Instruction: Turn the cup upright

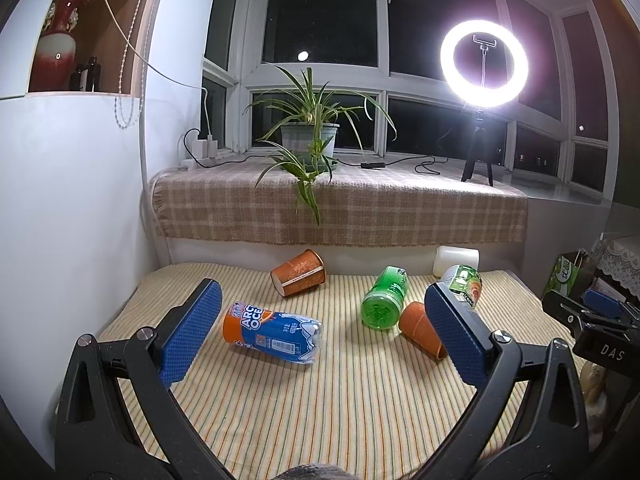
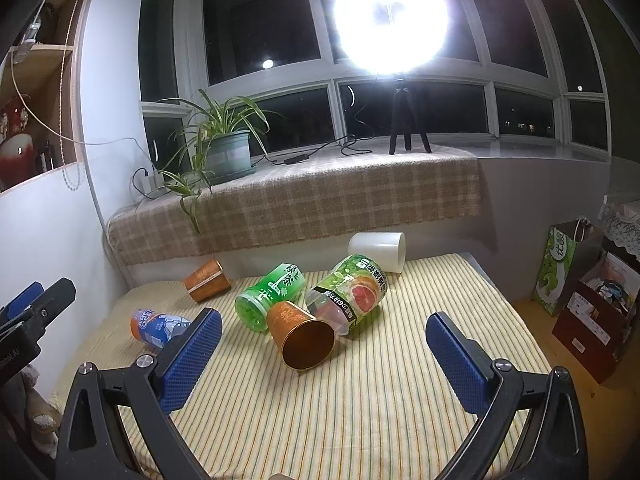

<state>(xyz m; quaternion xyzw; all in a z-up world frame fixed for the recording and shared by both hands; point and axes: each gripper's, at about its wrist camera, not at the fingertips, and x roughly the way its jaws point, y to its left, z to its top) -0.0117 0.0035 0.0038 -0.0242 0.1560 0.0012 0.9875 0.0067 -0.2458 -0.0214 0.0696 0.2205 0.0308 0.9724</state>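
Observation:
Two orange paper cups lie on their sides on the striped table cloth (image 2: 360,420). One orange cup (image 2: 301,334) lies mid-table with its mouth toward my right gripper; it shows in the left wrist view (image 1: 420,329) partly behind a fingertip. The second orange cup (image 1: 298,273) lies near the back left, also seen in the right wrist view (image 2: 207,281). A white cup (image 2: 378,251) lies on its side at the back. My left gripper (image 1: 320,336) is open and empty above the table. My right gripper (image 2: 322,360) is open and empty, just before the middle cup.
A green bottle (image 2: 270,294), a grapefruit-label bottle (image 2: 350,294) and an orange-blue bottle (image 1: 274,332) lie on the table. A checked cloth sill (image 1: 340,204) with a potted plant (image 1: 310,136) and ring light (image 1: 484,58) stands behind. Bags (image 2: 560,276) and boxes stand right.

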